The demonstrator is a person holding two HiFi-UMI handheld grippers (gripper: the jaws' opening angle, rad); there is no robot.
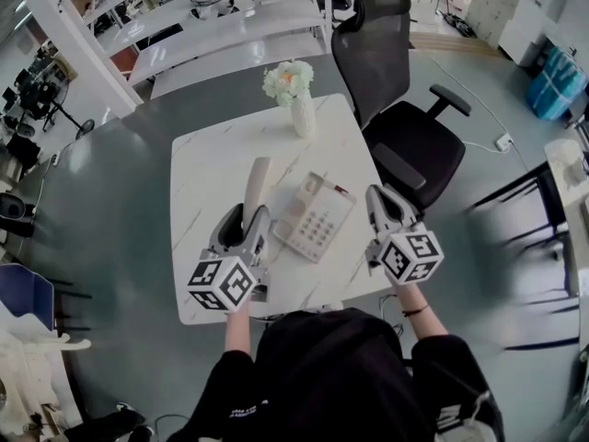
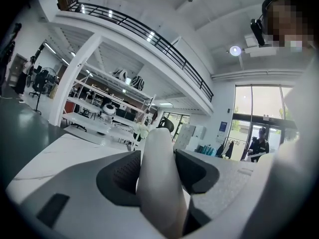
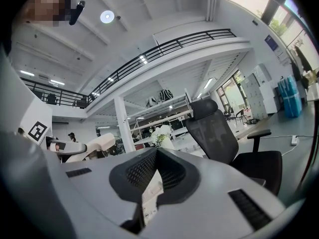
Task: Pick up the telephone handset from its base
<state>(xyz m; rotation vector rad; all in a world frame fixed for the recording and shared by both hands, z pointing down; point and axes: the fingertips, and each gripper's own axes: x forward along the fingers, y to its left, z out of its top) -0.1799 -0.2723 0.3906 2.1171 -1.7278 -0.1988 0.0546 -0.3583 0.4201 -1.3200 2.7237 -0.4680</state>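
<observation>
My left gripper (image 1: 247, 217) is shut on the cream telephone handset (image 1: 257, 180), which sticks up and away from the jaws, lifted off its base. In the left gripper view the handset (image 2: 158, 183) fills the gap between the two dark pads of the left gripper (image 2: 158, 159). The cream phone base (image 1: 315, 217), with its keypad, lies on the white marble table (image 1: 212, 159) just right of the handset. My right gripper (image 1: 380, 196) hovers at the table's right edge beside the base, jaws together and holding nothing (image 3: 155, 153). In the right gripper view the handset (image 3: 97, 144) shows at the left.
A white vase of flowers (image 1: 296, 95) stands at the table's far edge. A black office chair (image 1: 396, 109) sits off the far right corner. White shelving (image 1: 230, 17) lines the back, and grey floor surrounds the table.
</observation>
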